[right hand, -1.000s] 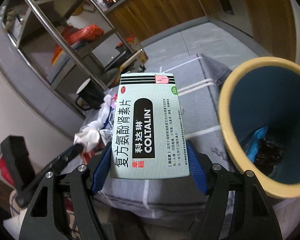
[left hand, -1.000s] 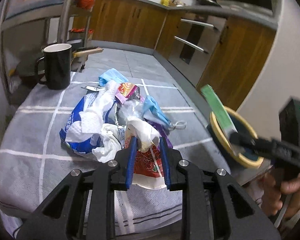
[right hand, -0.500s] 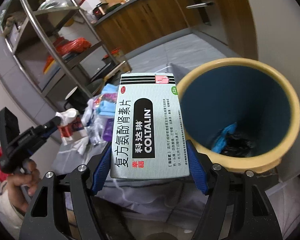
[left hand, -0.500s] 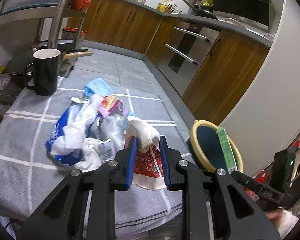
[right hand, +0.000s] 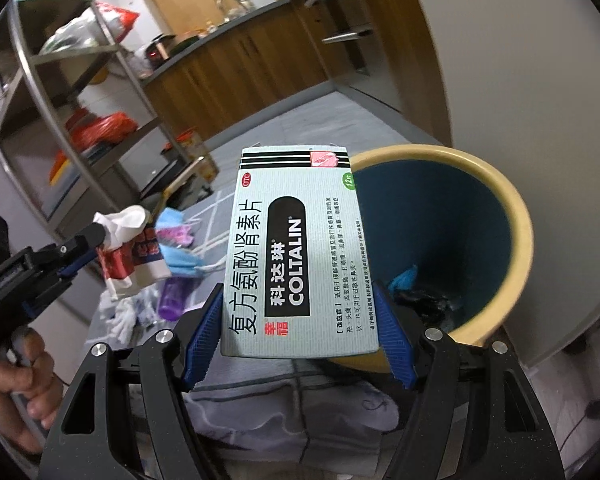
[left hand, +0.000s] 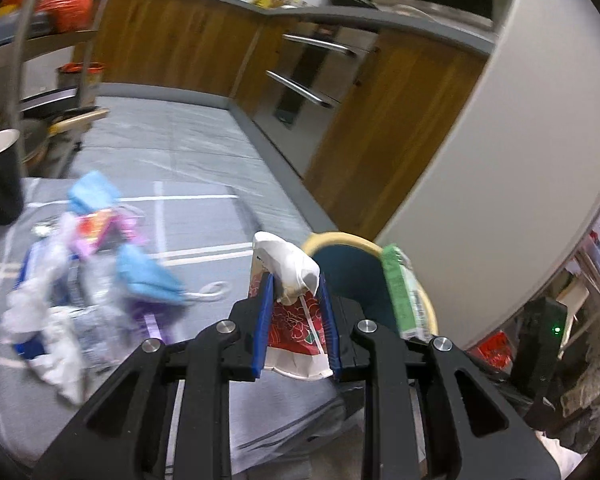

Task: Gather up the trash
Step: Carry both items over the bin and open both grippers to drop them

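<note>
My left gripper (left hand: pixel 295 314) is shut on a crushed red-and-white paper cup (left hand: pixel 296 328) stuffed with white tissue, held above the table's right end near the bin (left hand: pixel 350 276). My right gripper (right hand: pixel 300 324) is shut on a pale green medicine box (right hand: pixel 296 252), upright, just left of the bin's mouth. The bin (right hand: pixel 508 216) is blue inside with a cream rim and holds dark scraps and a blue piece. The left gripper (right hand: pixel 82 248) with its cup (right hand: pixel 118 264) shows at the left of the right wrist view. The medicine box (left hand: pixel 400 296) shows edge-on over the bin in the left wrist view.
A trash pile (left hand: pixel 88 276) of blue masks, plastic wrappers, tissue and a purple piece lies on the grey checked tablecloth (left hand: pixel 204 232). A black mug (left hand: pixel 0 176) stands at the far left. Metal shelving (right hand: pixel 60 92), wooden cabinets (left hand: pixel 180 44) and a white wall (left hand: pixel 520 160) surround the table.
The left gripper carried the cup up and to the right, off the pile and toward the bin. The right gripper swung the box right, close to the bin's mouth.
</note>
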{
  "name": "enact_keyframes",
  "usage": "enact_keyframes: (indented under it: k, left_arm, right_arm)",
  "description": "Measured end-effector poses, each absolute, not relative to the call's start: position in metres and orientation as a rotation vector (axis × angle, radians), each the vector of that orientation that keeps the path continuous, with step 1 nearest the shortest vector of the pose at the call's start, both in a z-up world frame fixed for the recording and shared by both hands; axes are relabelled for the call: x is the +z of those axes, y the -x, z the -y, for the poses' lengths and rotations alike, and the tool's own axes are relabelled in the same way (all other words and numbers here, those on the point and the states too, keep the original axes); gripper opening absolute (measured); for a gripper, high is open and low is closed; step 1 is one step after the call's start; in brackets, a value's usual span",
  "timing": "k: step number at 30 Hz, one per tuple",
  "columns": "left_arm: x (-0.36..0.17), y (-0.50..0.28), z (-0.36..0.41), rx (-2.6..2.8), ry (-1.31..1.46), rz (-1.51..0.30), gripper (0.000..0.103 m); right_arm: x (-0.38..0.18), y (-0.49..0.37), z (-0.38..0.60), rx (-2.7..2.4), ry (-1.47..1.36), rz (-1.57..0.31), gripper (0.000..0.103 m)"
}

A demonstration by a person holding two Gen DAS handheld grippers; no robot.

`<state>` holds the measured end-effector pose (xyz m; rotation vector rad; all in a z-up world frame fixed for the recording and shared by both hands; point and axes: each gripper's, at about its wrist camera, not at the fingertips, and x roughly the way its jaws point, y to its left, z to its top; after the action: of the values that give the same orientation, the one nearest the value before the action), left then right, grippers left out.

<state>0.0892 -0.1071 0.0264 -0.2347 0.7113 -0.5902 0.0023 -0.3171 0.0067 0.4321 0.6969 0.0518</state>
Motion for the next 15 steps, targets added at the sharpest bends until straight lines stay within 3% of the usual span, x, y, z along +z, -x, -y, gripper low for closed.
enact_keyframes:
  k: [15]
  left_arm:
    - [-0.005, -0.122, 0.217, -0.711, 0.196, -0.83, 0.022]
  right_arm:
    - [-0.009, -0.006, 0.349, -0.087, -0.438, -0.751, 0.072]
